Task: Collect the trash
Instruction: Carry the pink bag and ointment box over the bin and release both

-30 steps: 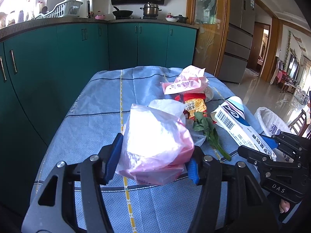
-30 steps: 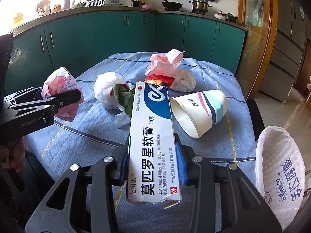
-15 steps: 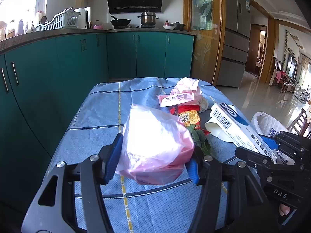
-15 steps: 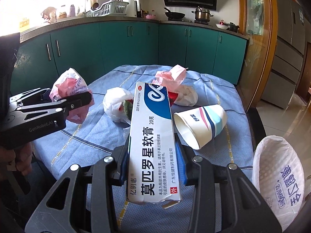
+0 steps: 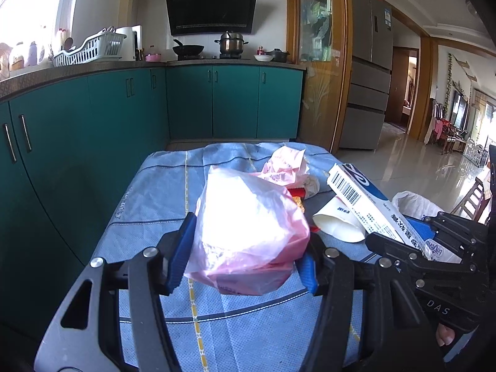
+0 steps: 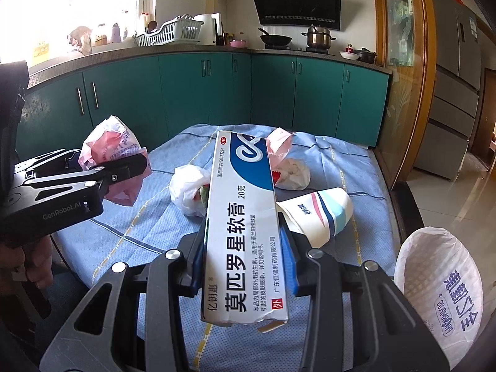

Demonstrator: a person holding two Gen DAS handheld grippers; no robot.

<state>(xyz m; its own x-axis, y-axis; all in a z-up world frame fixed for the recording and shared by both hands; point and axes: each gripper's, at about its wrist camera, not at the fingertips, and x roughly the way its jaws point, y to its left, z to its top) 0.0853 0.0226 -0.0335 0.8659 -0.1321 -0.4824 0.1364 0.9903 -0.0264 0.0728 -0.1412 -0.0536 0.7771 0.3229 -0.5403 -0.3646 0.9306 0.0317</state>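
Both grips were loaded. Left gripper point(image 5: 245, 254) had its fingers clamped on the pink bag point(image 5: 248, 229), a crumpled soft wad bulging above the pads. Right gripper point(image 6: 245, 248) had its fingers squeezed on the box point(image 6: 243, 226), a long ointment carton held near its rear third, the front end sticking far out past the tips.

Both items were clear of the bench point(image 6: 130, 235). Left on the cloth: a white bag point(image 6: 187, 190) with something red and green inside, the pink wrapper point(image 6: 279, 144) on a white wad, and the paper cup point(image 6: 319, 214) on its side.

The bin bag point(image 6: 440, 285) sat low to my right, off the bench edge, mouth open towards me.

My read: step in hand was carry-and-drop into that bin bag.

Notes for doing it well:
- Right side goes first; it is nearest.
- The carton is long, so tip its nose down into the mouth before releasing, or it bridges the rim.
- Keep squeeze steady; the carton is thin and already torn at the rear flap.
- The left load is floppy and light, so get it well inside the mouth before letting go; it may cling to a pad.
- Bring the left across above the cup, not through it.
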